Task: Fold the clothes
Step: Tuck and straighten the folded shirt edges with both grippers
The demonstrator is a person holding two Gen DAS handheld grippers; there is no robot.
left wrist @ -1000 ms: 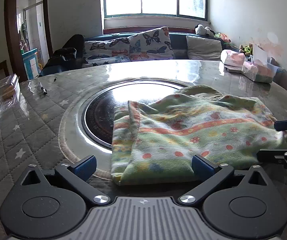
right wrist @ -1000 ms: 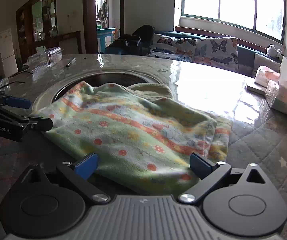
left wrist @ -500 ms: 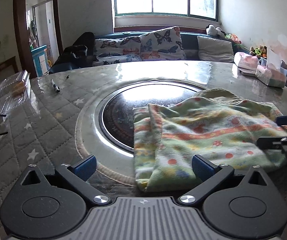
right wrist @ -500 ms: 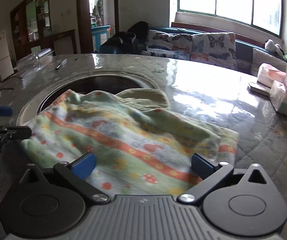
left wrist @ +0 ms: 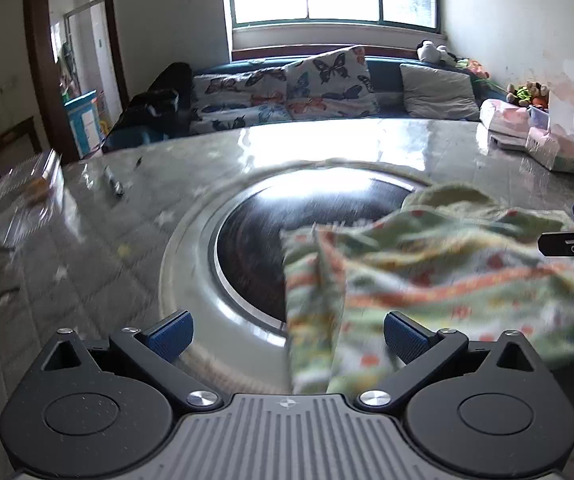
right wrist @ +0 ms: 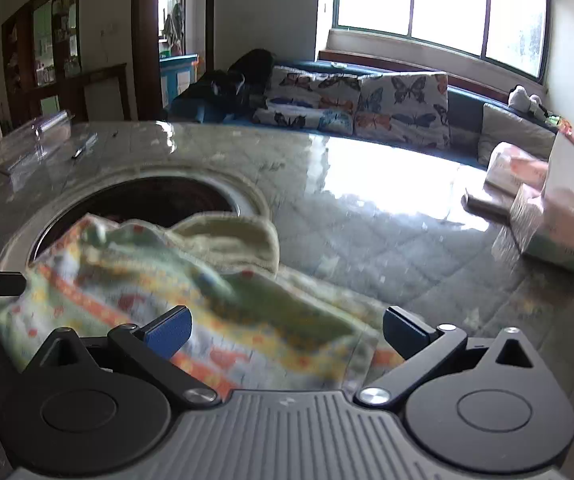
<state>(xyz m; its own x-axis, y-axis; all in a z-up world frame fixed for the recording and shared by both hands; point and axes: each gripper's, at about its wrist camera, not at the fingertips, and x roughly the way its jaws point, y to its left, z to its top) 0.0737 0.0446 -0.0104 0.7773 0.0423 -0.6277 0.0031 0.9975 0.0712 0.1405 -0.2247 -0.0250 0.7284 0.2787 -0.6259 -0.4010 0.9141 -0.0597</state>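
Both tongs gape wide, gripping nothing. The left tongs have the folded patterned garment at 1 o'clock on the tabletop; the right tongs have it (blurred) at 11 o'clock.

A folded garment of soft green cloth is seen, printed with orange stripes, red dots and small yellow and blue motifs. It is laid in rumpled layers, with a plain pale-green part turned up at its far side. In the left wrist view it is found ahead and to the right of the left gripper, its near left corner reaching in between the spread fingers. In the right wrist view it is spread ahead and to the left of the right gripper, its near edge lying between the parted fingers. The print is blurred in both views.
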